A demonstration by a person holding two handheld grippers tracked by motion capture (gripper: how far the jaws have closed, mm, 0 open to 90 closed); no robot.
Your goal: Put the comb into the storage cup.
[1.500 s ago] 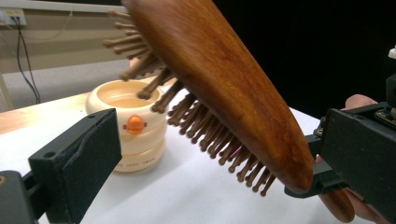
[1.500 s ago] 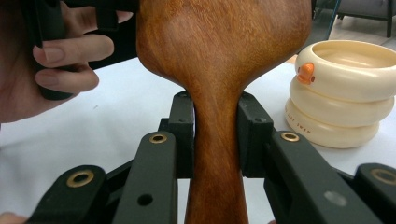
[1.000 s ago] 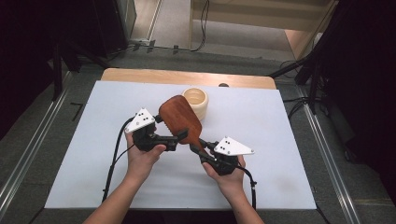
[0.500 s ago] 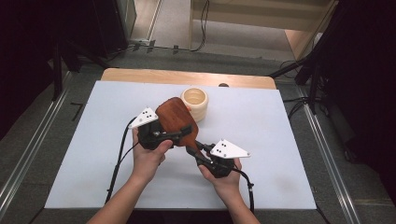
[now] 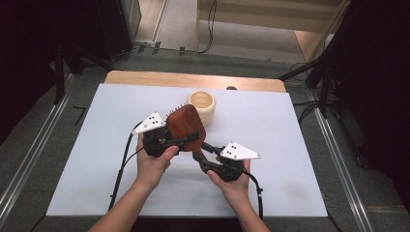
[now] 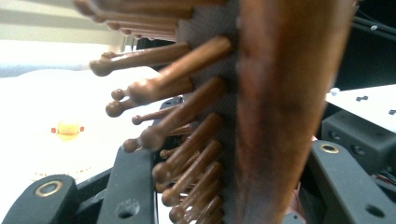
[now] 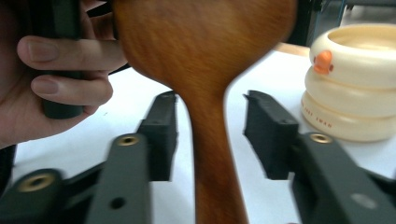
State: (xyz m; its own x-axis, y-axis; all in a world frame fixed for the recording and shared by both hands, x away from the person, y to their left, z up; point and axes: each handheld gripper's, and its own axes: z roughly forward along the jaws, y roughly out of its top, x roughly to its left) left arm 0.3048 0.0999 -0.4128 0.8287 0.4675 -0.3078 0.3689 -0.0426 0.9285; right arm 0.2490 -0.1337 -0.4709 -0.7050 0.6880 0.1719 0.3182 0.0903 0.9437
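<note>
A brown wooden hairbrush (image 5: 186,126) is held above the white table, its head turned on edge. My left gripper (image 5: 191,134) is shut on the head. In the left gripper view one jaw presses the wooden bristles (image 6: 187,140) and the other the smooth back (image 6: 280,93). My right gripper (image 5: 201,151) sits at the handle (image 7: 210,154). Its jaws stand open on either side of the handle with a gap on each side. The fingers of the person's left hand (image 7: 70,70) wrap the left gripper's grip beside the head.
A cream ringed cup (image 5: 201,104) with a small orange duck mark (image 7: 322,61) stands just behind the brush. The white table cover (image 5: 290,145) stretches wide left and right. A wooden strip (image 5: 193,79) edges the back, with cables and floor beyond.
The left gripper has moved right and in over the brush head, which has tilted up onto its edge. The right gripper has shifted slightly left at the handle.
</note>
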